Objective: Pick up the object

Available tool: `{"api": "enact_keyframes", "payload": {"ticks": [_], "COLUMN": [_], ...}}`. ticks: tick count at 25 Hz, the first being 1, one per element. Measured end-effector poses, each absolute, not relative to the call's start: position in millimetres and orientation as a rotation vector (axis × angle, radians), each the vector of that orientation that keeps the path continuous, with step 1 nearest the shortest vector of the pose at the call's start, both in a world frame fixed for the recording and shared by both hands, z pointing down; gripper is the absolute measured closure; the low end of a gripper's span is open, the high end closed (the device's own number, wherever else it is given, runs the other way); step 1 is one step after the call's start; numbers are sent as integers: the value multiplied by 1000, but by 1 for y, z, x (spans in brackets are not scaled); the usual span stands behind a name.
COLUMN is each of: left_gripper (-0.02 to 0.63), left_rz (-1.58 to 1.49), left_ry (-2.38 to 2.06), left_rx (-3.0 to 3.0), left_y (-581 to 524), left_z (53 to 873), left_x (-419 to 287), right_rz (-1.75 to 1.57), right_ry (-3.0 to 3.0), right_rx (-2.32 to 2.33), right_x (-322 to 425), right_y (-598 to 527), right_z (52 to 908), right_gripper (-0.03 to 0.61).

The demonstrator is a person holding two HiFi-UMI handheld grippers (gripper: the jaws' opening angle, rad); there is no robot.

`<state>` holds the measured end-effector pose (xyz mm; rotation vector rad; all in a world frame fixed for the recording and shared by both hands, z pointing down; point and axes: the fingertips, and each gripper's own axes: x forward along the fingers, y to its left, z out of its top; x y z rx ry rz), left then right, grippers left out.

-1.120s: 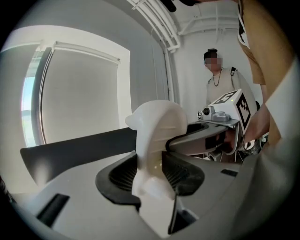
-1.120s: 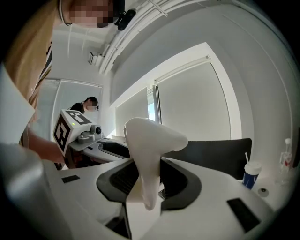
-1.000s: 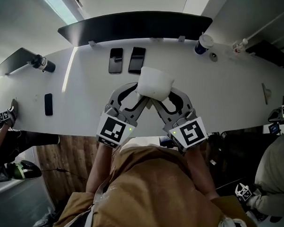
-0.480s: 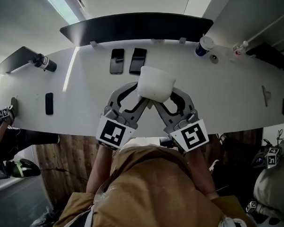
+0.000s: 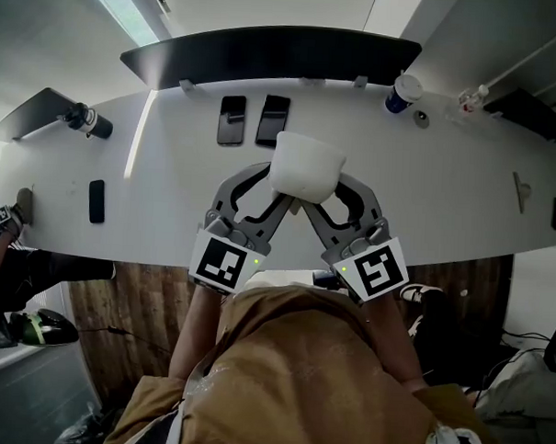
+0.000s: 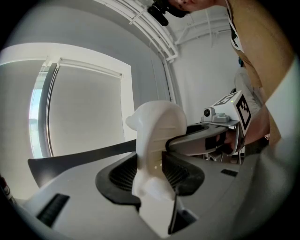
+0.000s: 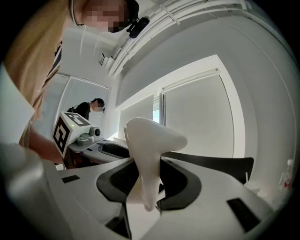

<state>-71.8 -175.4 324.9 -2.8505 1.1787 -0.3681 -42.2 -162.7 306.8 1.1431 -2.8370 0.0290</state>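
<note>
Jointly: object, left tool, right tool.

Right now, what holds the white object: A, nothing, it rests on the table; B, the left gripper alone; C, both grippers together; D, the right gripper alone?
C: the left gripper and the right gripper each clamp the white object between their jaws.

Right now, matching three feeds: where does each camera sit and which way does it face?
Head view: on the person's head, looking down at the table; torso, forearms, left gripper and right gripper holding a white container.
Left gripper view: on that gripper, along jaws clamped on the container; right gripper, torso beyond.
Right gripper view: likewise; left gripper, torso beyond.
All share the container.
</note>
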Motion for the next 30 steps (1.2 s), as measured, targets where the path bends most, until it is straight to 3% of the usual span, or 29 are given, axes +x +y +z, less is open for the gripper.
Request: {"api": "enact_keyframes", "payload": {"ticks": [30], "left_gripper": [445], "left_rz": [-374], "left_ry": [1190], "left_rx": [-2867], "left_y": [-177], "left_z": [331], "left_x": [-72], "right_rz": [-5], "right_ry": [-2813], "right_rx": [1143], "right_x": [-43], "right_y": [-164], "right_z": [312], "right_gripper": [430]}}
